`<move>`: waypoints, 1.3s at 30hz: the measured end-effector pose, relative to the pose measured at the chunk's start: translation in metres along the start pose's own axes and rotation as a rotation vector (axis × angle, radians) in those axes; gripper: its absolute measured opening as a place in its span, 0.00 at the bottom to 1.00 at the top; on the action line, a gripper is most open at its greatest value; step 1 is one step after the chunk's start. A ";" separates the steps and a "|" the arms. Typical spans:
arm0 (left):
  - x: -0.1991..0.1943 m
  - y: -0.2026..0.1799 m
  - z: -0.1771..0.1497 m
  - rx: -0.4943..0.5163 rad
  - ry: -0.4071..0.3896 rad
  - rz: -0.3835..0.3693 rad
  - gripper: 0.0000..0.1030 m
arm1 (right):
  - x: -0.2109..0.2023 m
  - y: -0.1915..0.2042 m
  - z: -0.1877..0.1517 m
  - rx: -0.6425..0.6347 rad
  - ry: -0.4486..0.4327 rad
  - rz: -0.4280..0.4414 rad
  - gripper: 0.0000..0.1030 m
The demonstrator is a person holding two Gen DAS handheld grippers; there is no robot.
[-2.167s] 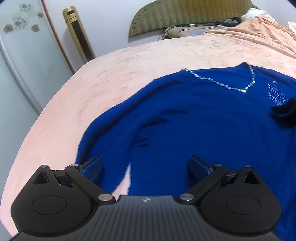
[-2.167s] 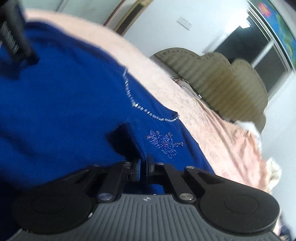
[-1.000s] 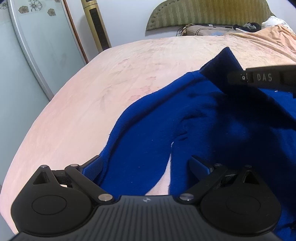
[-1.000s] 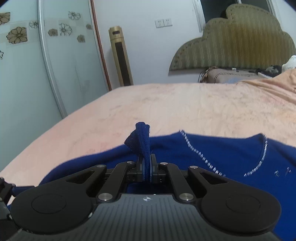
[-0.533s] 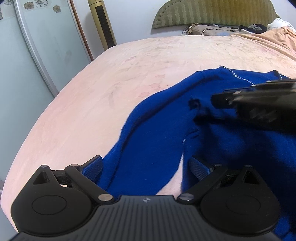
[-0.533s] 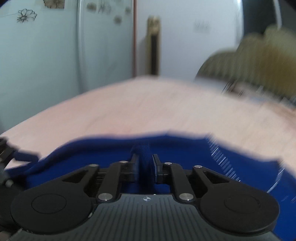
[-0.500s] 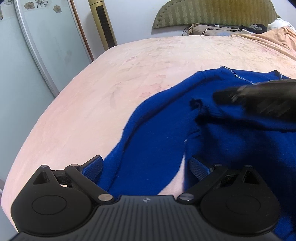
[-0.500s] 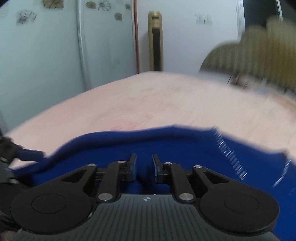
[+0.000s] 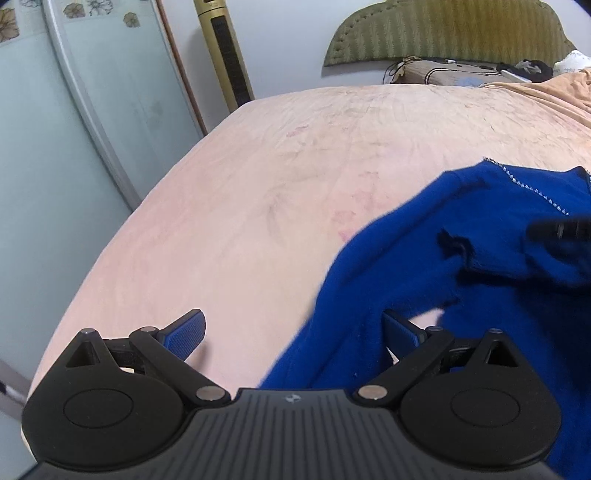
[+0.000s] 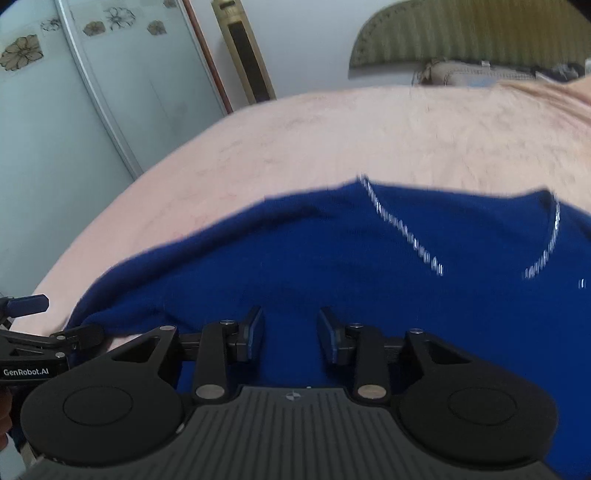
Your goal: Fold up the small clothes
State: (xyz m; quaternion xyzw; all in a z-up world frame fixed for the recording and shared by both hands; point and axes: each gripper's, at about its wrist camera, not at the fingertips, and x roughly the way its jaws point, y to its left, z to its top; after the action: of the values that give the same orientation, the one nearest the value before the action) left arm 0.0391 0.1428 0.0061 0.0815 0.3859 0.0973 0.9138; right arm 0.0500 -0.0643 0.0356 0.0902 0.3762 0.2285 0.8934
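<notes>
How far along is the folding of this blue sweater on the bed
Early stage. Done: one sleeve end lies folded in across the blue sweater on the pink bedspread. In hand: nothing; the right gripper is opening with only sweater below it, and the left gripper is open over the sweater's edge. Left: the other side and the body folds.

I am working in a home bedroom. A wide bed (image 9: 295,177) under a peach-pink blanket fills most of what I see, with an olive padded headboard (image 9: 447,33) with a scalloped top against the white wall beyond it. A pillow (image 9: 439,75) and loose bits of clothing lie at the head end. To the left stand frosted sliding wardrobe doors (image 9: 85,110) with flower motifs, and a gold tower fan (image 9: 225,55).
</notes>
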 end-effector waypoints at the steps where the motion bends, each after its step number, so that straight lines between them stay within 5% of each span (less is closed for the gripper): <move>1: 0.004 0.002 0.003 0.005 0.002 -0.008 0.98 | -0.001 -0.003 0.006 0.013 -0.018 0.006 0.40; 5: 0.021 0.005 0.012 0.045 0.038 -0.044 0.98 | 0.005 -0.029 0.036 0.061 -0.085 -0.052 0.61; 12: 0.023 0.038 0.044 -0.024 -0.024 -0.105 0.98 | 0.056 -0.092 0.072 0.317 0.015 0.122 0.61; 16: 0.047 0.026 0.047 0.091 0.036 -0.191 0.97 | 0.081 -0.104 0.078 0.402 0.072 0.268 0.59; 18: 0.060 0.016 0.041 0.131 0.053 -0.225 0.94 | 0.088 -0.106 0.079 0.424 0.074 0.321 0.46; 21: 0.066 0.010 0.033 0.118 0.081 -0.259 0.42 | 0.094 -0.100 0.079 0.392 0.084 0.284 0.13; 22: 0.066 0.013 0.035 0.088 0.086 -0.286 0.25 | 0.098 -0.098 0.081 0.371 0.082 0.261 0.13; 24: 0.067 0.016 0.039 0.071 0.096 -0.296 0.07 | 0.098 -0.096 0.082 0.352 0.042 0.249 0.12; 34: 0.093 0.025 0.074 0.041 0.040 -0.023 0.02 | 0.101 -0.079 0.106 0.180 -0.120 0.088 0.15; 37: 0.071 0.026 0.065 0.035 0.033 -0.123 0.05 | 0.121 -0.089 0.099 0.235 -0.030 0.051 0.22; 39: 0.057 0.026 0.053 0.049 0.054 -0.207 0.09 | 0.105 -0.089 0.097 0.271 -0.067 0.058 0.32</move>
State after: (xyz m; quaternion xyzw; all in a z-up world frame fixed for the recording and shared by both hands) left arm 0.1132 0.1780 0.0086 0.0608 0.4189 -0.0050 0.9060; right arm 0.2138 -0.0915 0.0070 0.2286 0.3708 0.1980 0.8781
